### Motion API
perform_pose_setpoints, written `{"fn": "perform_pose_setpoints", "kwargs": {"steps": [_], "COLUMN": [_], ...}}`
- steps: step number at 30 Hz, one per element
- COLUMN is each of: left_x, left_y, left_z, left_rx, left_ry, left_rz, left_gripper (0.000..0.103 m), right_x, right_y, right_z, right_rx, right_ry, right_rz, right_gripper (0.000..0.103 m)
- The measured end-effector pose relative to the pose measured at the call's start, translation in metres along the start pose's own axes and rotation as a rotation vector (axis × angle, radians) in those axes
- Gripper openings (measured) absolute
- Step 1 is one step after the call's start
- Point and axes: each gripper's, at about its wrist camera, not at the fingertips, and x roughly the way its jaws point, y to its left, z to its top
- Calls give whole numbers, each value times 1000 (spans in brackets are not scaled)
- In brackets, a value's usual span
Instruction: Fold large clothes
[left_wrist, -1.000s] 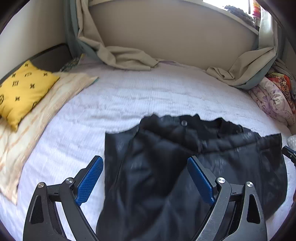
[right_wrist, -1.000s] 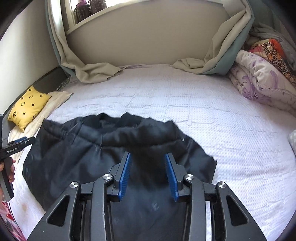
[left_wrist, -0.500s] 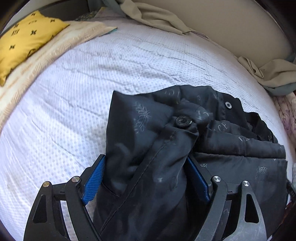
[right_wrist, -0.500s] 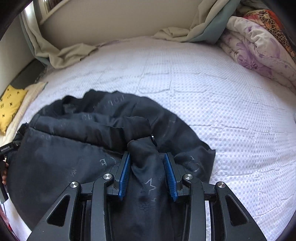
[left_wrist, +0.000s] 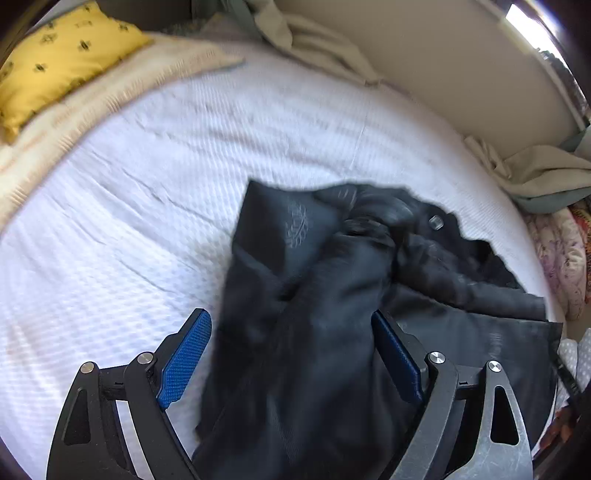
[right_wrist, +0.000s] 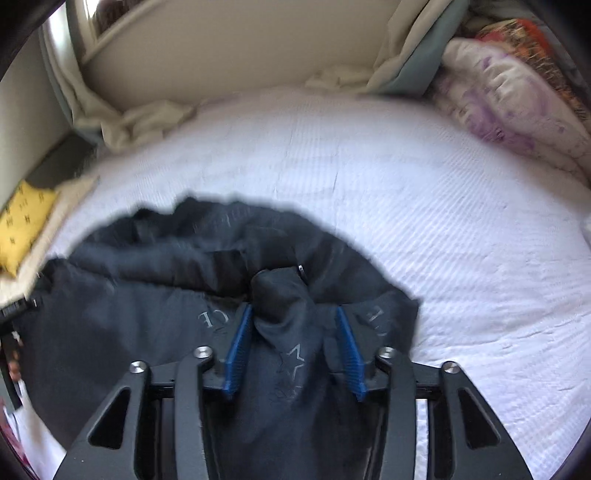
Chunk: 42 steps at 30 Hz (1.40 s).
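A large black garment (left_wrist: 332, 288) with faint printed letters and snap buttons lies bunched on the white bed (left_wrist: 147, 192). My left gripper (left_wrist: 291, 328) is wide open with a thick bunch of the cloth lying between its blue pads. In the right wrist view the same garment (right_wrist: 147, 295) spreads to the left. My right gripper (right_wrist: 293, 325) is partly open, and a raised fold of the cloth stands between its pads (right_wrist: 240, 343). Whether the pads press the cloth is unclear.
A yellow pillow (left_wrist: 55, 62) and a cream blanket (left_wrist: 122, 88) lie at the bed's left. Beige curtains (right_wrist: 129, 118) pool along the back wall. A floral quilt (right_wrist: 517, 99) is piled at the right. The white bedsheet (right_wrist: 461, 229) stretches right of the garment.
Both grippers have come down onto the garment and cloth now stands between their pads. The left view has swung slightly, and the garment has bunched up more.
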Motion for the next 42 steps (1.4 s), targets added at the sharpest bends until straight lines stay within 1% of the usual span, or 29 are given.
{"fn": "perform_pose_setpoints", "kwargs": {"steps": [2, 4, 6, 7, 9, 10, 12, 13, 14, 15, 17, 18, 19, 21, 25, 30, 32, 34, 36, 38, 40, 42], "left_x": [-31, -59, -81, -89, -95, -92, -81, -70, -58, -49, -30, -26, -23, -21, -15, -9, -10, -14, -19, -20, -22, -23], "left_y": [-9, -27, -54, -67, -93, -106, -124, -132, -138, -140, -136, -133, -132, -130, -123, -120, -118, -117, -115, -113, -112, -111], "left_z": [-3, -10, -25, -35, -55, -67, -85, -93, -103, -107, -112, -112, -112, -111, -114, -117, -113, -111, -108, -104, -103, -102], "left_rx": [35, 99, 190, 232, 310, 351, 424, 463, 485, 495, 474, 462, 452, 448, 433, 432, 418, 401, 385, 376, 368, 362], "left_ry": [-65, -121, -153, -164, -157, -143, -131, -111, -84, -62, -33, -25, -19, -23, -13, -6, -1, 1, 4, 10, 13, 16], "left_rz": [13, -2, -23, -36, -55, -59, -36, -2, 22, 30, 35, 29, 24, 31, 27, 33, 19, 1, -15, -23, -30, -33], "left_gripper": [90, 90, 91, 92, 93, 93, 93, 93, 93, 93, 94, 96, 99, 101, 103, 103, 103, 103, 103, 103, 103, 103], "right_x": [-31, -58, -85, -97, -110, -111, -107, -103, -96, -89, -68, -56, -50, -35, -20, -9, -7, -6, -19, -36, -42, -38], "right_y": [3, 14, 32, 43, 66, 80, 96, 104, 112, 117, 122, 119, 118, 110, 101, 99, 97, 96, 99, 97, 90, 82], "right_z": [9, 13, 12, 9, -4, -15, -30, -40, -50, -57, -72, -77, -81, -88, -93, -104, -101, -90, -76, -62, -53, -46], "right_rx": [3, -34, -84, -106, -150, -173, -192, -205, -234, -259, -298, -296, -295, -298, -272, -286, -268, -237, -216, -210, -205, -202], "right_ry": [-85, -155, -210, -222, -200, -160, -108, -86, -67, -54, -3, 27, 41, 68, 100, 88, 99, 127, 104, 28, -28, -38], "right_rz": [-29, -49, -41, -16, 58, 102, 141, 149, 140, 123, 76, 54, 45, 22, 50, 48, 56, 77, 104, 113, 81, 42], "right_gripper": [51, 51, 51, 51, 51, 51, 51, 51, 51, 51, 51, 51, 51, 51, 51, 51, 51, 51, 51, 51, 51, 51]}}
